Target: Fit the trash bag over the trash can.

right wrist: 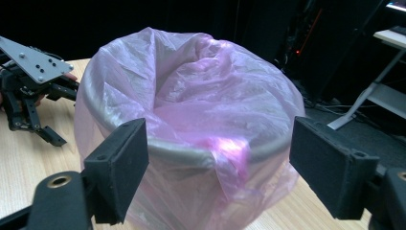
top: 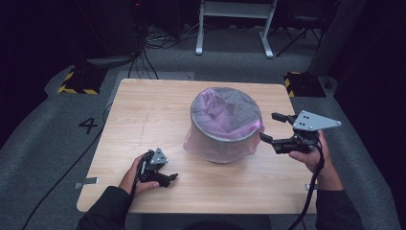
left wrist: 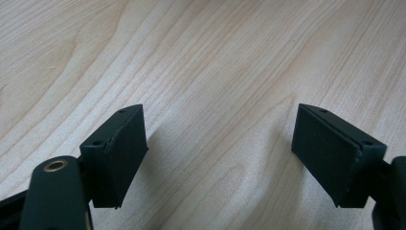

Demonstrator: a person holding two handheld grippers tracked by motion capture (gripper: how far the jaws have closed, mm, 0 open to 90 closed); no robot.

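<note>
A pink-bagged bin [top: 226, 125] is standing mid-surface [top: 143, 115]; the right tongs [top: 276, 128] are gaping beside its rim, the left tongs [top: 168, 175] gaping empty near the front edge.

Bin [top: 226, 125] mid-table [top: 143, 115], bag [right wrist: 191, 96] in it; left tongs [top: 168, 178] front-left, right tongs [top: 275, 128] beside bin.

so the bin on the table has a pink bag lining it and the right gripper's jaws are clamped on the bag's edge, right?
Not quite. The bin does have a pink bag lining it, but the right gripper is not clamped on it: the right gripper view shows its jaws standing wide open, short of the bag's edge, with nothing pressed between them.
</note>
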